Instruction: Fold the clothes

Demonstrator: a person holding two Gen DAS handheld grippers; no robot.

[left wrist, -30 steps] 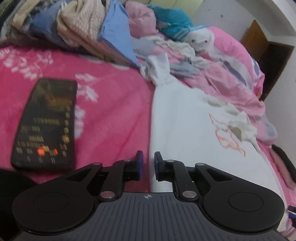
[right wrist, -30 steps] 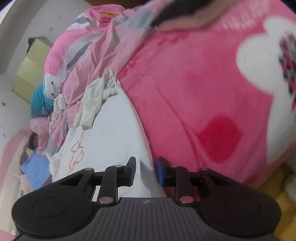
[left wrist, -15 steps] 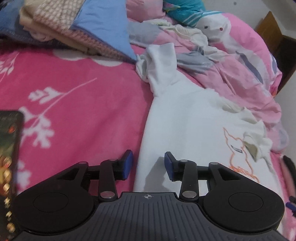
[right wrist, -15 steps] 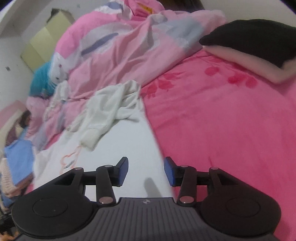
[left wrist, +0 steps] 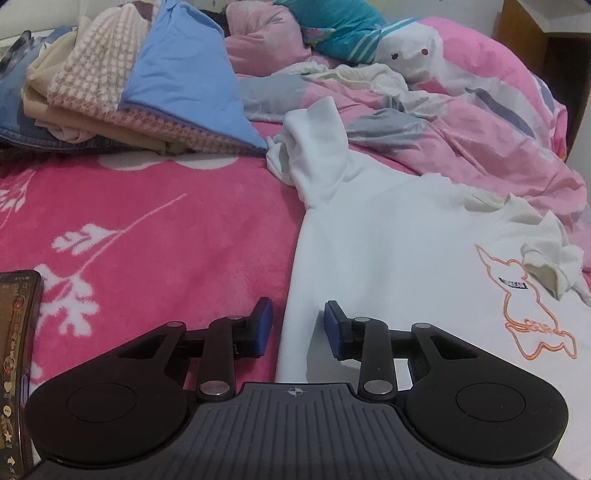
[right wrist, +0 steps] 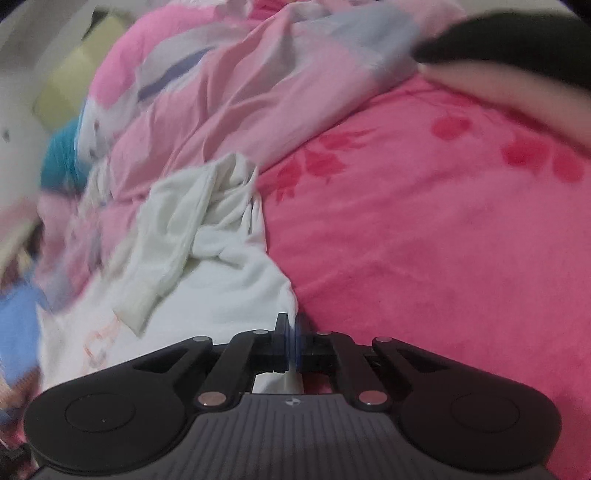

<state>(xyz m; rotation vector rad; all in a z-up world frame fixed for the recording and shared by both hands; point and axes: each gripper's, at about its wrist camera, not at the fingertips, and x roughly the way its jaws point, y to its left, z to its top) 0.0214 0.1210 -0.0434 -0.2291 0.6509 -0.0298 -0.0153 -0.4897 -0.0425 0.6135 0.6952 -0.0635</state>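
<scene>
A white sweatshirt (left wrist: 388, 258) with an orange outline drawing lies flat on the pink blanket (left wrist: 147, 229), its sleeves bunched at the far end. My left gripper (left wrist: 298, 325) straddles the garment's left edge: the jaws are closing, the fabric edge lies between them, and the pads do not press on it. In the right wrist view the same sweatshirt (right wrist: 221, 295) runs up to my right gripper (right wrist: 291, 332), which is shut on its right edge where it meets the blanket (right wrist: 424, 240).
A pile of folded clothes (left wrist: 140, 85) sits at the far left, a phone (left wrist: 14, 350) at the left edge. A rumpled pink duvet (left wrist: 461, 122) and teal garment (left wrist: 332, 29) lie behind the sweatshirt. A dark pillow (right wrist: 517, 48) lies at far right.
The left gripper slid along the bed to the sweatshirt's edge and its jaws widened; the phone drifted to the left edge. The right gripper moved along the other edge, opened, then shut on it.
</scene>
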